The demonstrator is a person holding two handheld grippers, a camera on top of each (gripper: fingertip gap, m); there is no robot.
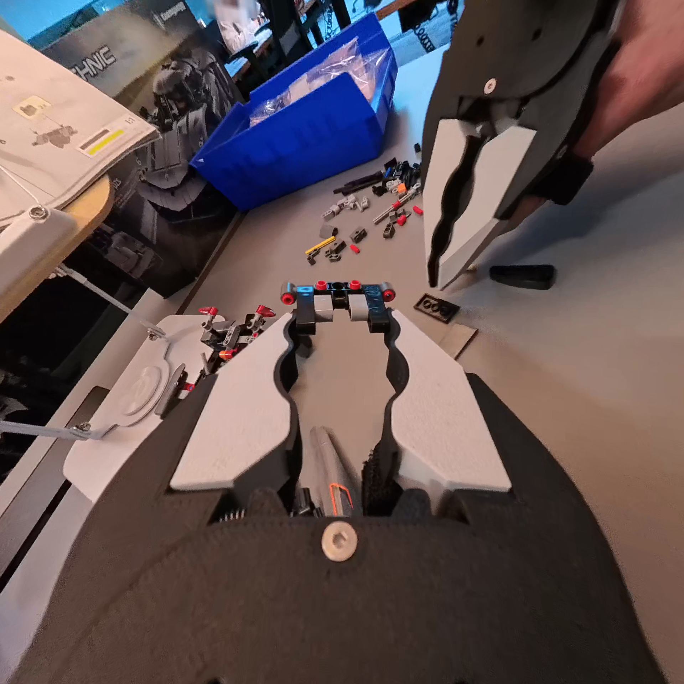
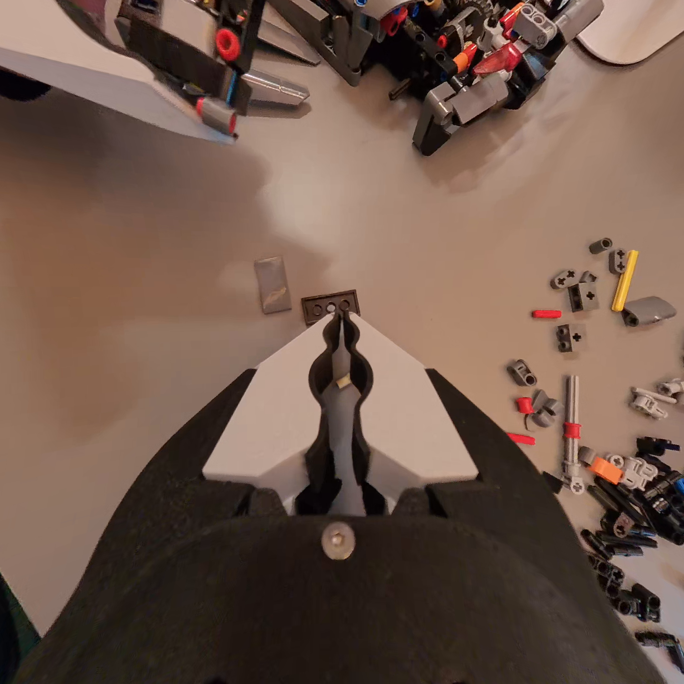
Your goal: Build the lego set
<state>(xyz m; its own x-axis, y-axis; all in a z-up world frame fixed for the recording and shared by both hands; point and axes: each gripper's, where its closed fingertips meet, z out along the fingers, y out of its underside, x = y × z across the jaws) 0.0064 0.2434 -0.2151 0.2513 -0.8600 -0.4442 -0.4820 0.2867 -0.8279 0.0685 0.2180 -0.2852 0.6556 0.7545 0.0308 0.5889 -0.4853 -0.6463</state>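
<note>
My left gripper (image 1: 340,322) is shut on a black U-shaped lego sub-assembly (image 1: 338,296) with red pins and grey blocks. Its pads press on the two black legs and hold it just above the grey table (image 1: 555,388). The sub-assembly also shows in the right wrist view (image 2: 222,74), at the top left. My right gripper (image 2: 340,314) is shut, with its tips just over a small black plate with three holes (image 2: 330,305). That plate lies on the table, right of the sub-assembly (image 1: 436,307). A small tan piece (image 2: 343,383) shows through the gap behind the right tips.
A grey flat tile (image 2: 272,283) lies beside the black plate. A black curved piece (image 1: 522,277) lies to the right. A larger partly built model (image 2: 481,55) stands at the left (image 1: 229,333). Loose parts (image 2: 610,370), a blue bin (image 1: 303,133) and an instruction booklet (image 1: 55,122) are beyond. Spacing between my two grippers at the tips: around 10 cm. Measured from the fingertips, the small tan piece (image 2: 343,383) is 4 cm or so from the right gripper and 12 cm from the left.
</note>
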